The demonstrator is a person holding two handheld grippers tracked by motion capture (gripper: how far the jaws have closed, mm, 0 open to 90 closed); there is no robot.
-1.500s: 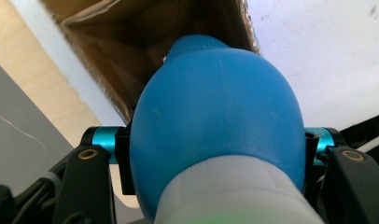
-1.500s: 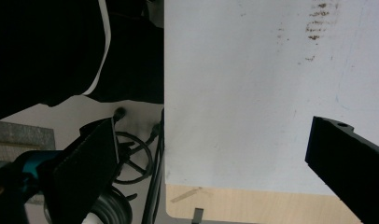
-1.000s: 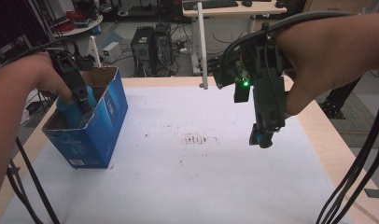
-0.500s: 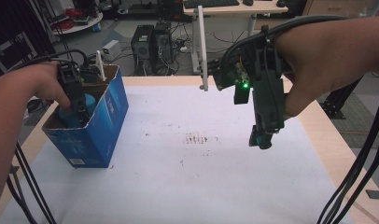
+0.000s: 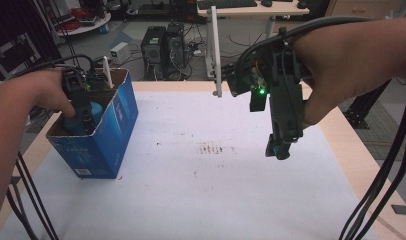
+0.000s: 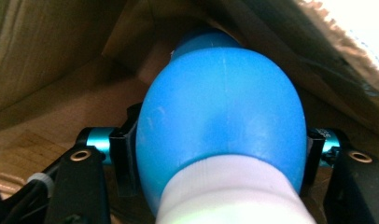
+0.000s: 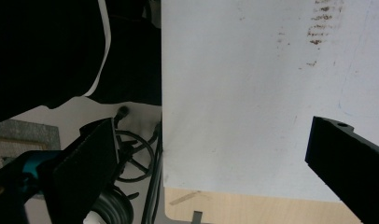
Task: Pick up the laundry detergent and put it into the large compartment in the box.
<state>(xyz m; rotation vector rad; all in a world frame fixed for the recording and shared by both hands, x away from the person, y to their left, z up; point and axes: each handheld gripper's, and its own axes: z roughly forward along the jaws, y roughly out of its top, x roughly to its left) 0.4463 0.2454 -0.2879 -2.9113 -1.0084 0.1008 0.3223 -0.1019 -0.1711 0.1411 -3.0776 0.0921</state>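
Left fingers (image 6: 124,158) easing open around my blue bulb (image 6: 220,116) inside the box (image 5: 116,130) far left, right gripper (image 5: 280,150) jaws apart over the table (image 5: 191,200).

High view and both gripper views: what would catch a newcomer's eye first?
The blue bulb with a white neck, lying between the left gripper's jaws, which have just been opening, down inside the blue box at the table's left. Next, the right gripper held above the white sheet, jaws open and empty, a green light on it.
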